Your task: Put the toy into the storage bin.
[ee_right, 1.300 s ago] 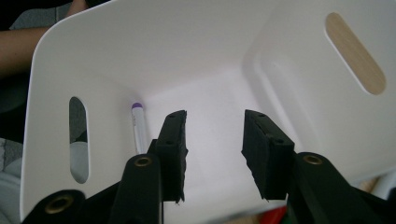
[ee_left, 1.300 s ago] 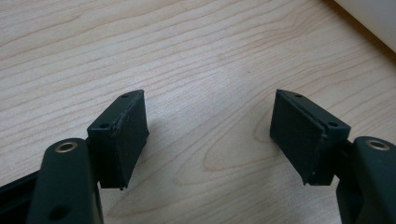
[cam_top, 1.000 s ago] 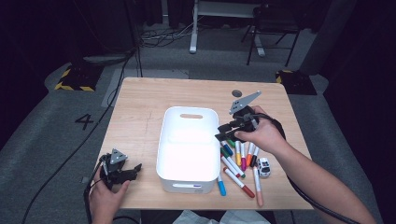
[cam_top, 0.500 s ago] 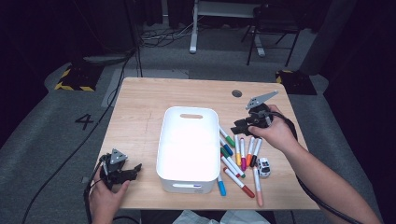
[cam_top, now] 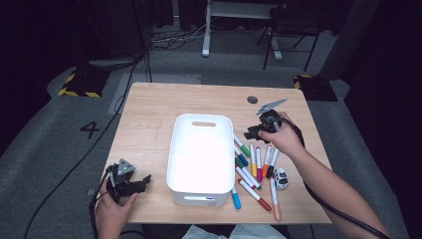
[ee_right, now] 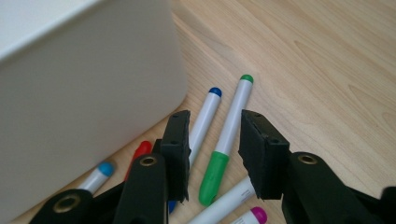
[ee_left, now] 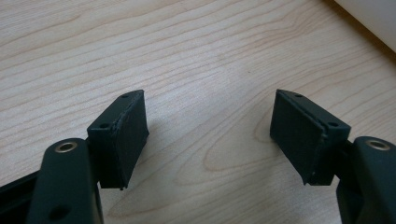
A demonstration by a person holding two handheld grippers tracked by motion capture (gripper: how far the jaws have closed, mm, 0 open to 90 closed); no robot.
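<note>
- Dark grey floor surrounds a light wooden table (cam_top: 149, 114); a floor marking off the table's left edge reads "4" (cam_top: 89, 129), and yellow-and-black striped plates lie on the floor beyond its far corners.
- A white bin (cam_top: 203, 152) stands in the middle of the tabletop, one short wall near the near edge, a handle slot in its far wall.
- A row of markers (cam_top: 256, 167) lies on the tabletop between the bin's right wall and the right edge, with a small white toy car (cam_top: 281, 178) at its right end; no print on them can be read.
- The right hand (cam_top: 283, 137) reaches in from the near right corner, forearm slanting across the right edge, and holds the right gripper (cam_top: 250, 134) tilted down towards the bin at the far end of the marker row.
- In the right gripper view its jaws stand narrow and have just been closing; the green-capped marker (ee_right: 224, 144) lies on the wood between them, not pressed by the pads, with a blue-tipped marker (ee_right: 203, 121) beside it against the bin wall.
- The left hand (cam_top: 112, 206) rests at the near left corner, with the left gripper (cam_top: 144, 180) level and pointing at the bin.
- In the left gripper view (ee_left: 208, 135) its jaws stand moderately apart over bare wood.
</note>
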